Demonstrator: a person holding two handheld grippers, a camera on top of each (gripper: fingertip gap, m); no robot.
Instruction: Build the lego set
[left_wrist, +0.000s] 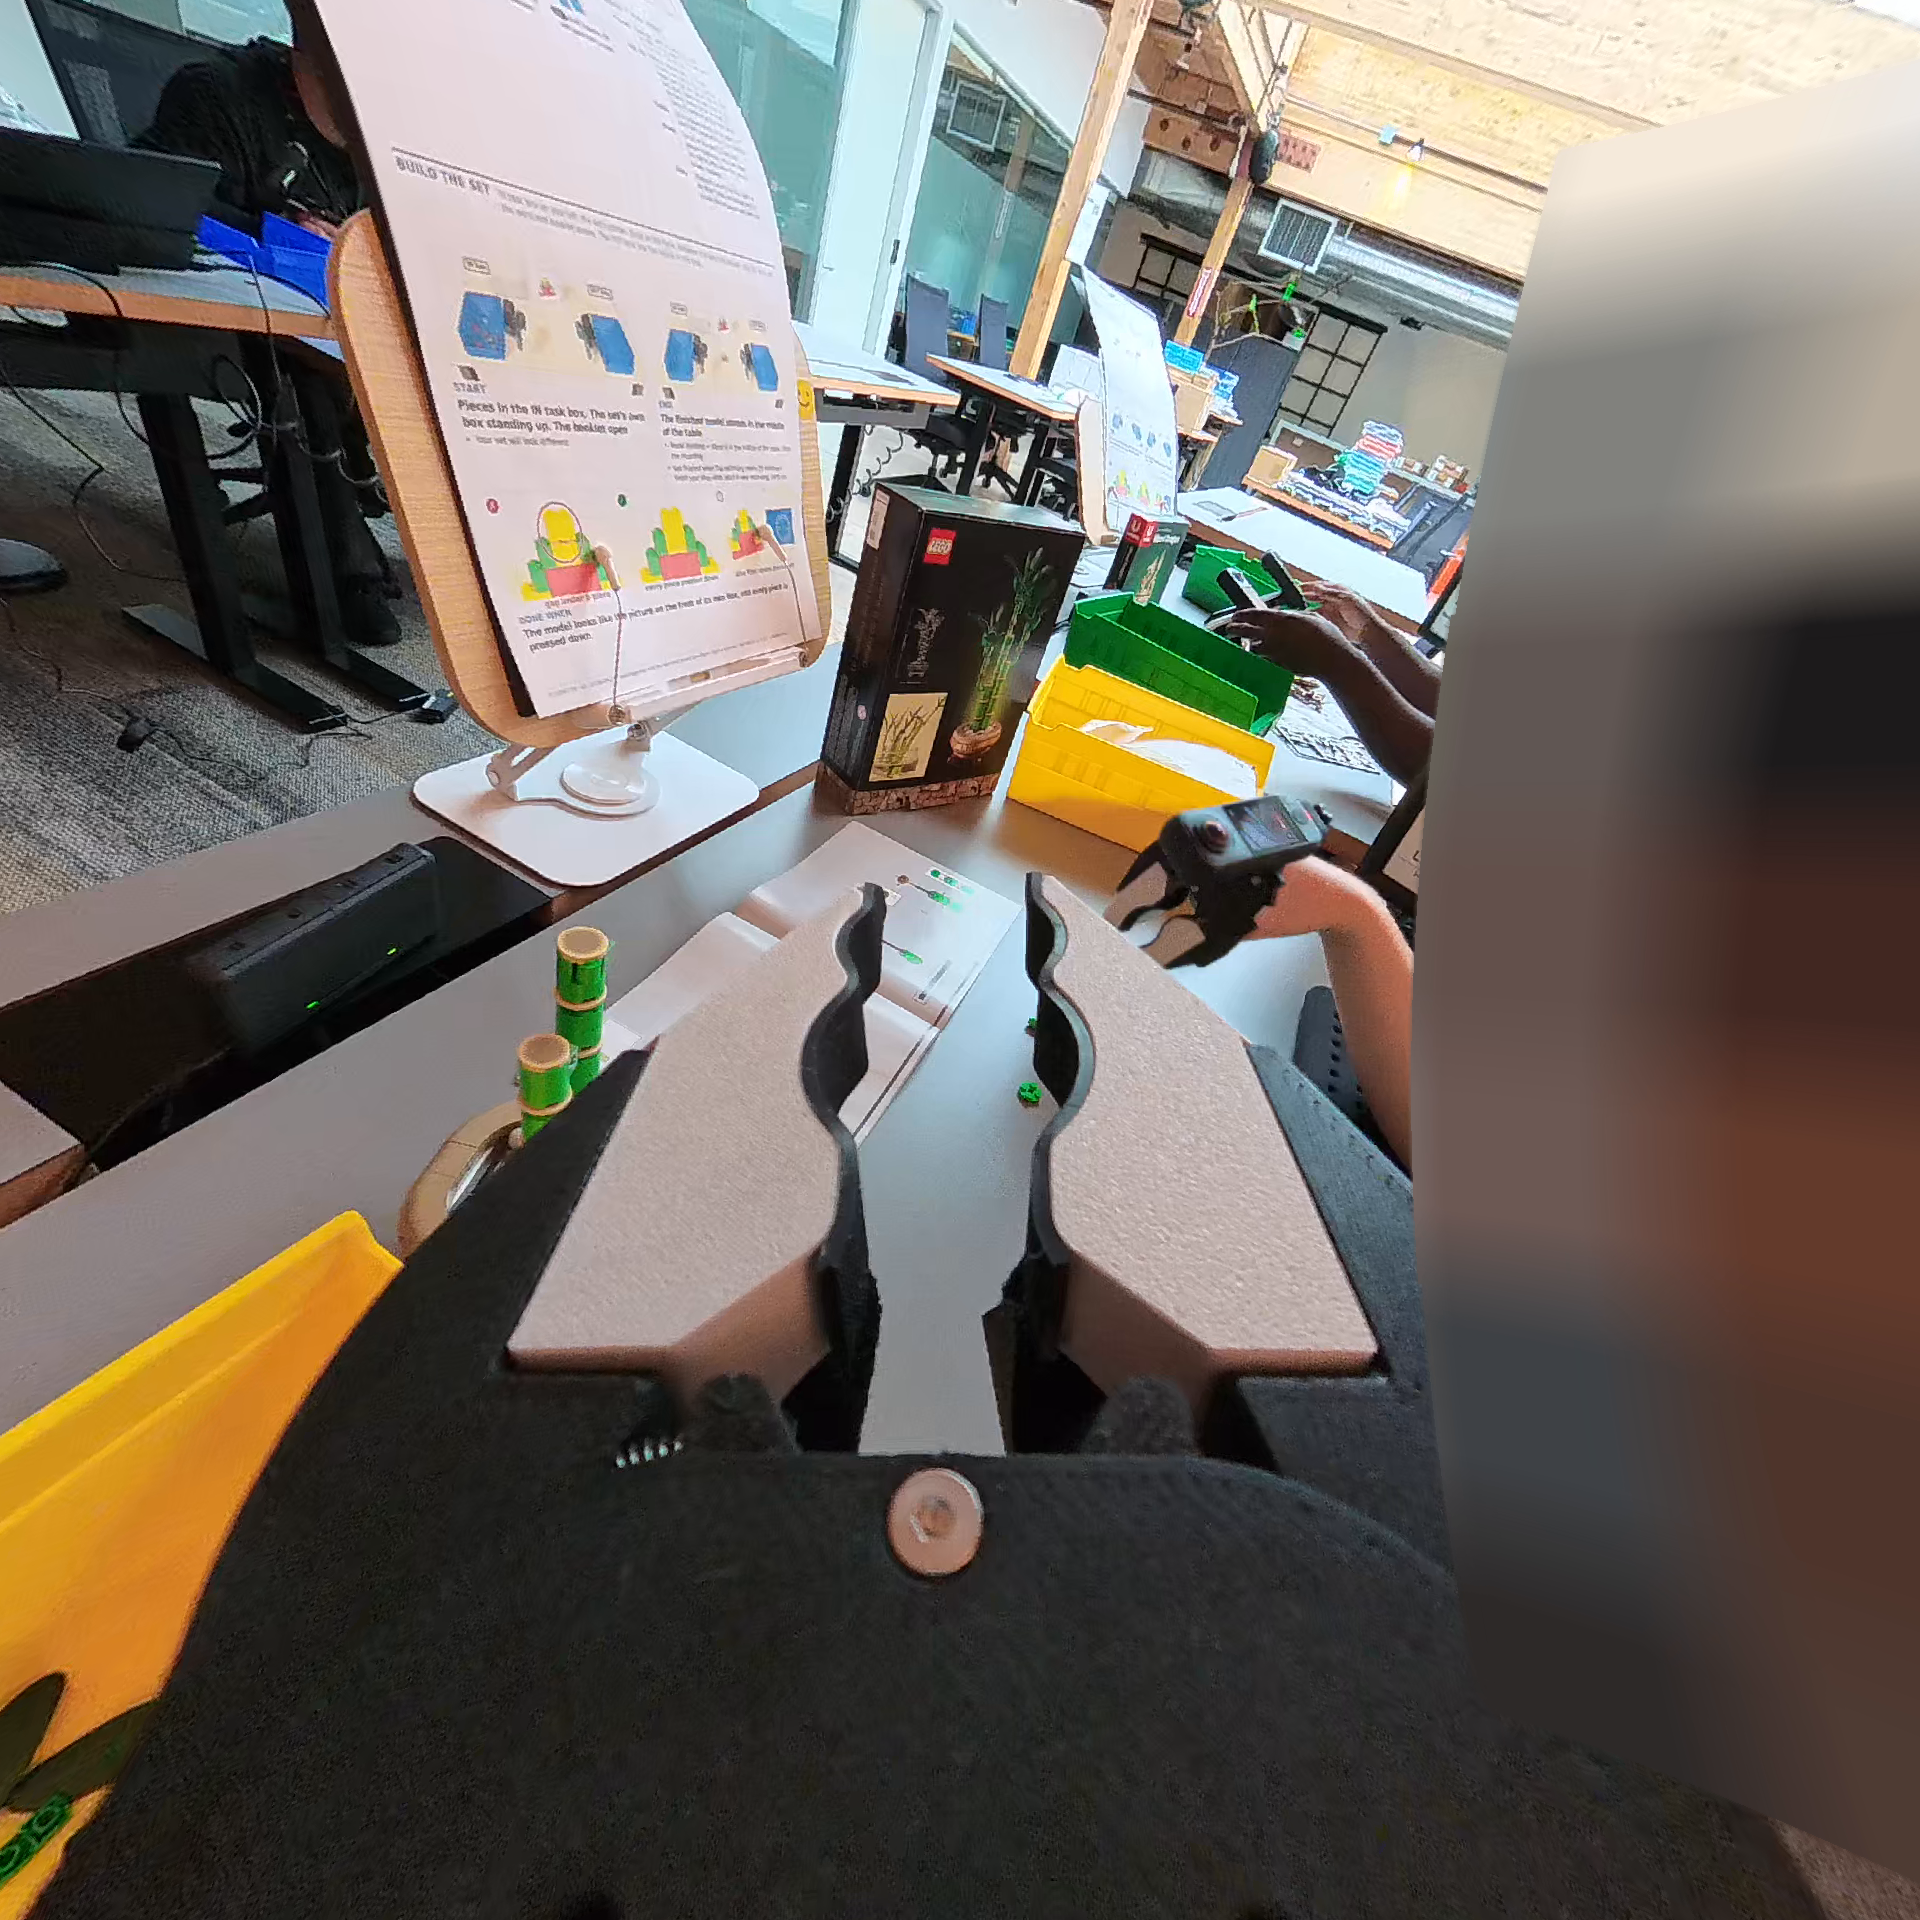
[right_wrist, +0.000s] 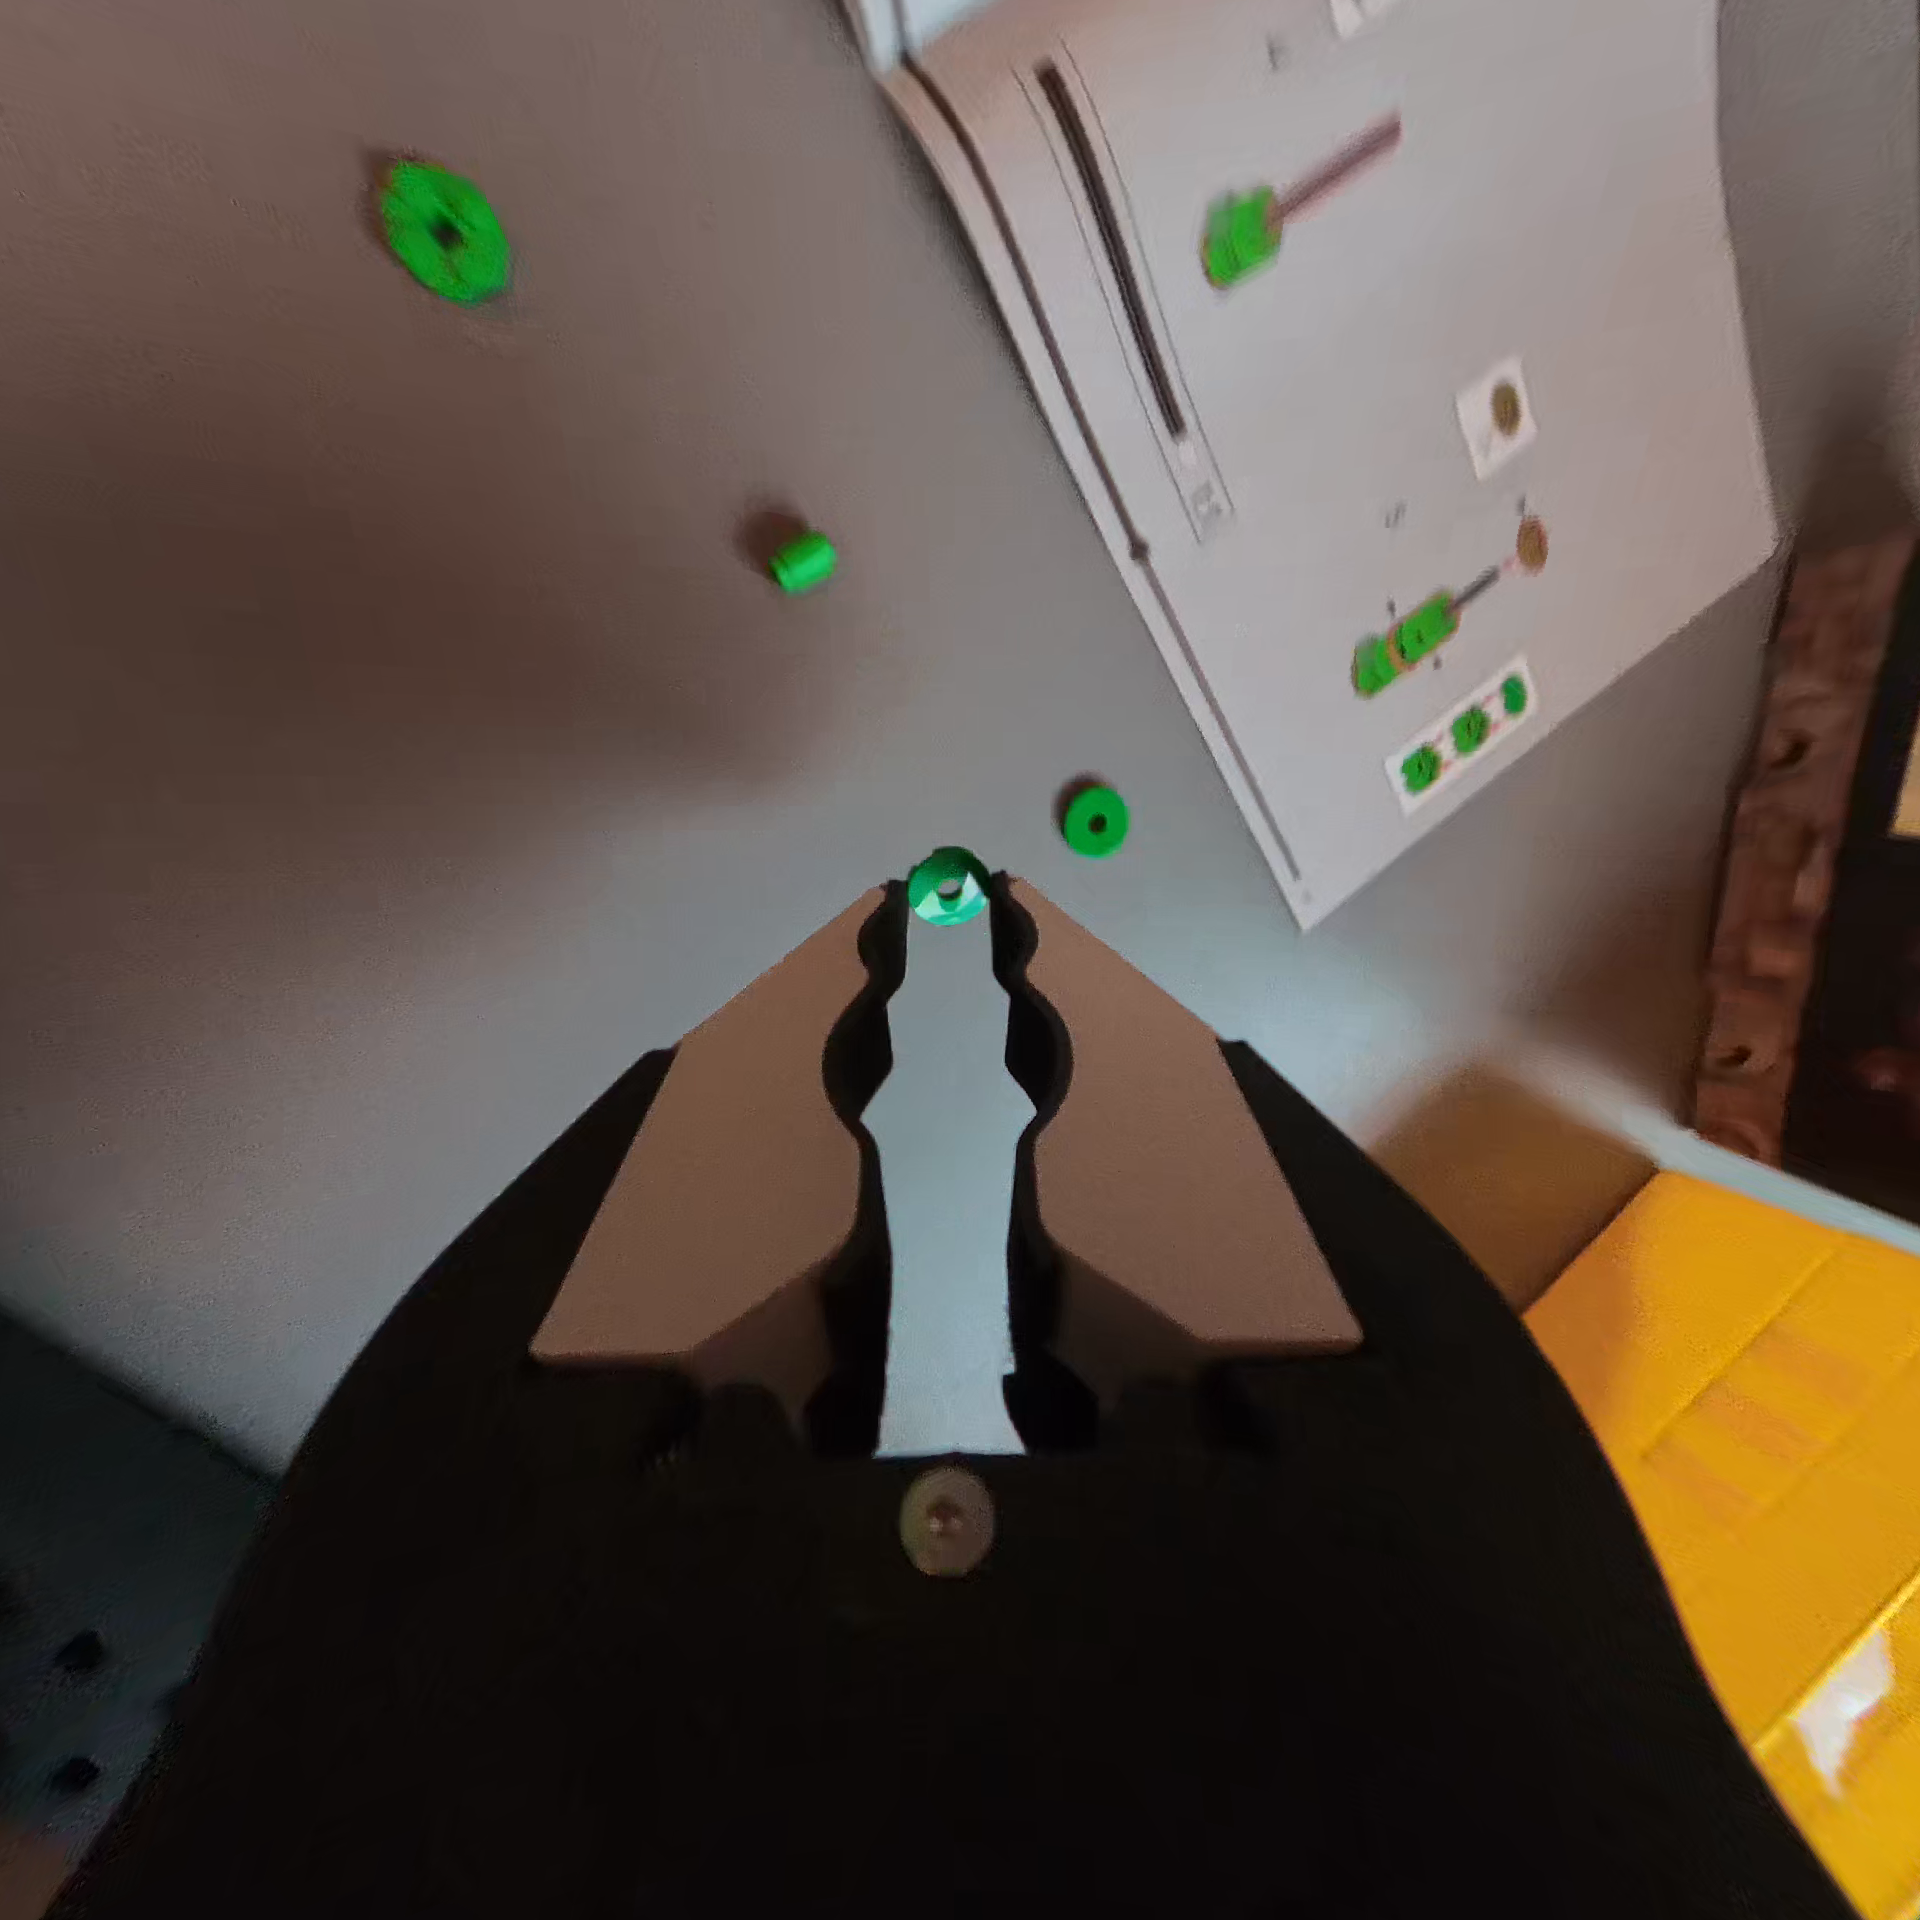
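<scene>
My right gripper (right_wrist: 945, 891) is shut on a small green round piece (right_wrist: 945, 886) held between its fingertips, close over the grey table (right_wrist: 416, 831). Three more green pieces lie loose there: a round one (right_wrist: 1095, 821), a small cylinder (right_wrist: 802, 562) and a larger round one (right_wrist: 445, 234). The open instruction booklet (right_wrist: 1351, 416) lies beside them. My left gripper (left_wrist: 951, 904) is open and empty above the booklet (left_wrist: 904, 935). Green bamboo stalks (left_wrist: 569, 1023) stand on a tan base (left_wrist: 457, 1164) to its left. The right gripper (left_wrist: 1169, 925) shows farther off.
The set's black box (left_wrist: 945, 644) stands behind the booklet, with a yellow bin (left_wrist: 1132, 758) and a green bin (left_wrist: 1174, 655) to its right. An instruction sheet on a stand (left_wrist: 582, 416) stands at the back left. Another yellow bin (left_wrist: 156, 1455) is near left. Another person's hands (left_wrist: 1309, 634) work beyond. There is about 50 cm between the tips of the two grippers. The small cylinder (right_wrist: 802, 562) is about 6 cm from my right fingertips.
</scene>
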